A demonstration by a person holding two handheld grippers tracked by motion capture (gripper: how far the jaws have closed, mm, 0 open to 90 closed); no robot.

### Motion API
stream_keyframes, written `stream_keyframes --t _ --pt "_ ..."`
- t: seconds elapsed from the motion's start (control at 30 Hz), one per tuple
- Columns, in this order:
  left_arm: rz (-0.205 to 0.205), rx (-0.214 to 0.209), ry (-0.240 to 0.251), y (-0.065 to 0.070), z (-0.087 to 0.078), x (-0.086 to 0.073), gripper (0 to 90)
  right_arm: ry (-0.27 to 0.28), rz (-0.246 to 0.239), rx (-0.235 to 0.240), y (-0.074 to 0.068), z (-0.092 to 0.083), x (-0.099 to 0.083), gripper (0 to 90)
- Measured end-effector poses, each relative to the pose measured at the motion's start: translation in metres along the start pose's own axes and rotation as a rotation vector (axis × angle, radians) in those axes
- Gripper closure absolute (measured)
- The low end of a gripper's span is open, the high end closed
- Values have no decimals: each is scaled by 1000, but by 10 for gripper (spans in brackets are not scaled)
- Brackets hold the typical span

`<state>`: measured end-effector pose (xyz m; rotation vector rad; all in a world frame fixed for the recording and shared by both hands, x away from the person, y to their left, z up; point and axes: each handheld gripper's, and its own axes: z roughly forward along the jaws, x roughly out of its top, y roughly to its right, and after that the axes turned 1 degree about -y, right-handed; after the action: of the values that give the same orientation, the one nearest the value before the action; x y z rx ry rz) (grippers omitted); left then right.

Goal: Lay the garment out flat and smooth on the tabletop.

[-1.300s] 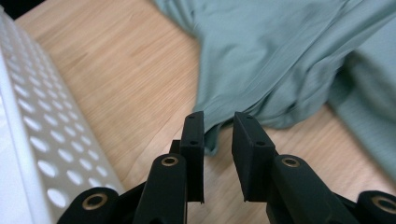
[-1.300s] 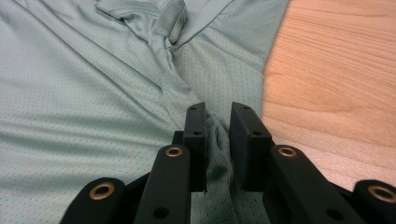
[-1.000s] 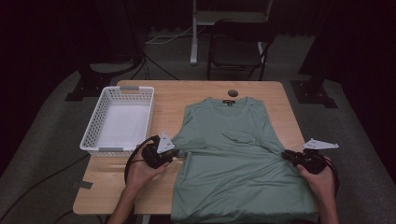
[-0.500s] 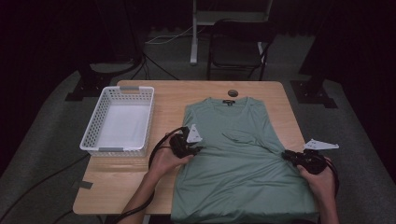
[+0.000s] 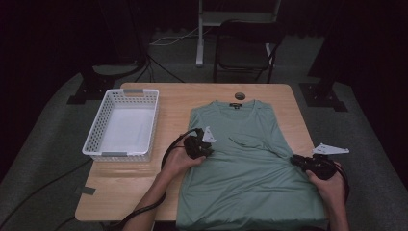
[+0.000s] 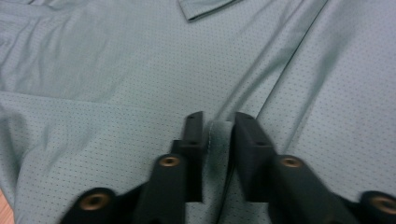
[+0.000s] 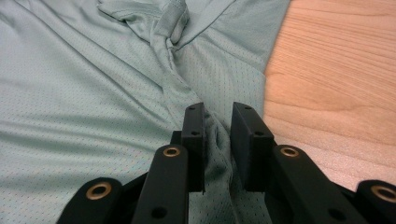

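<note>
A green mesh T-shirt (image 5: 250,178) lies flat on the wooden table (image 5: 134,183), collar toward the far edge. My left gripper (image 5: 201,148) sits over the shirt's left side, shut on a thin fold of the shirt (image 6: 84,84) that stands between its jaws (image 6: 218,135). At the shirt's right edge, my right gripper (image 5: 296,160) is shut on a bunched ridge of the shirt (image 7: 93,93), which runs up between its jaws (image 7: 217,126). Wrinkles run from that pinch toward a folded sleeve (image 7: 163,18). Bare wood (image 7: 336,60) lies just right of it.
A white perforated basket (image 5: 118,155) stands empty on the table's left part. A small dark round object (image 5: 239,96) lies near the far edge, just past the collar. A dark chair (image 5: 245,48) stands behind the table. Cables trail from both grippers.
My left gripper has moved right and a little forward from the shirt's left edge onto the shirt, drawing the fabric in. The right gripper has stayed put.
</note>
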<state>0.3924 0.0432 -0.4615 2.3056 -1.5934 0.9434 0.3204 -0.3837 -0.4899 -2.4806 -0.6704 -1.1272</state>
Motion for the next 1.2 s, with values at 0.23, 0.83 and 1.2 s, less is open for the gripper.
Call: stream_keyframes --t 0.23,0.83,1.2 --pt "30 4 -9 -4 -9 -3 880 -1 -1 1 0 0 0 747" --pt "-15 35 47 -43 -62 -16 882 -2 1 0 0 0 0 746" --pt "-73 63 43 -77 -80 -25 882 -2 -2 0 -1 0 0 742"
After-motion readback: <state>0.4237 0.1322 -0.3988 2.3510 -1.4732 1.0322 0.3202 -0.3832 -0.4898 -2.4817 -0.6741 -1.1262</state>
